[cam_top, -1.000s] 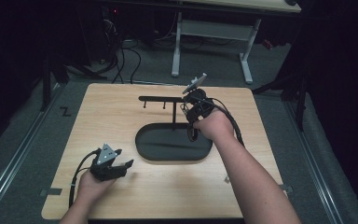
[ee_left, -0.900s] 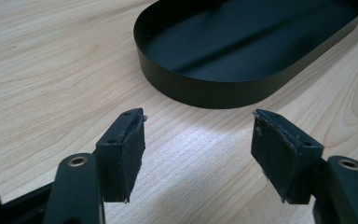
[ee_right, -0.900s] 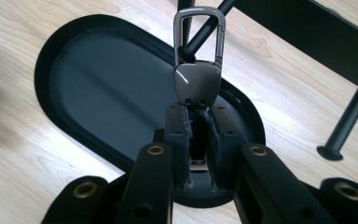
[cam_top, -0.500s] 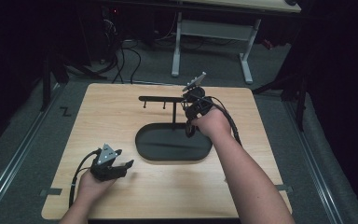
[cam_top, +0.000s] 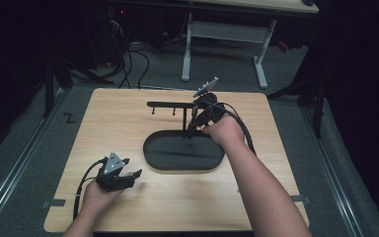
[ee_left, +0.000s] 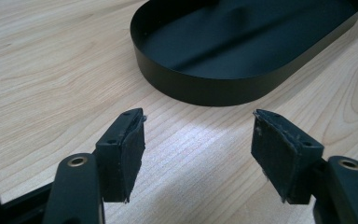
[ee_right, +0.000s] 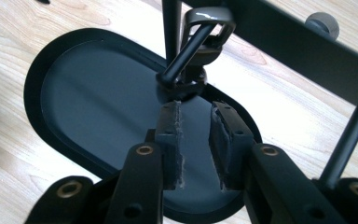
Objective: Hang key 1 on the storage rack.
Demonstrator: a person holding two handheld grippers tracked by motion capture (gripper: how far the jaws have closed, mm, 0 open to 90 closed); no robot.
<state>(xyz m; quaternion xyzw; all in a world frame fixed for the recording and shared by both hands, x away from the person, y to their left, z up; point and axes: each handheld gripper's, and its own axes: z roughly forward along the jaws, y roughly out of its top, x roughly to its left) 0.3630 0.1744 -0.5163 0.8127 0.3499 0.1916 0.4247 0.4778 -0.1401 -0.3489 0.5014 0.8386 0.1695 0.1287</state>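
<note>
The right hand-held gripper [ee_right: 195, 109] hangs over the far end of the black oval tray [ee_right: 32, 93]. Its jaws have just been opening and now stand a little apart, with nothing between them. Just ahead of its fingertips lies the metal clasp [ee_right: 186, 51]. It stands at the foot of the upright post [ee_right: 171, 28], with its loop end leaning up against it.

I judge that this step is the release of the clasp in the tray. The next move calls for a straight pull back and upward, so that the pads do not catch the clasp.

Room here is tight. The post is directly in front of the gripper, the crossbar [ee_right: 284, 42] passes above and to its right, and the tray rim curves close below it. The free way is behind it, over the tray floor.

The left hand-held gripper [ee_left: 198, 126] rests low over the wooden surface [ee_left: 37, 70] with its jaws wide apart and empty. The near end of the tray is ahead of it, and bare wood lies on both sides.
</note>
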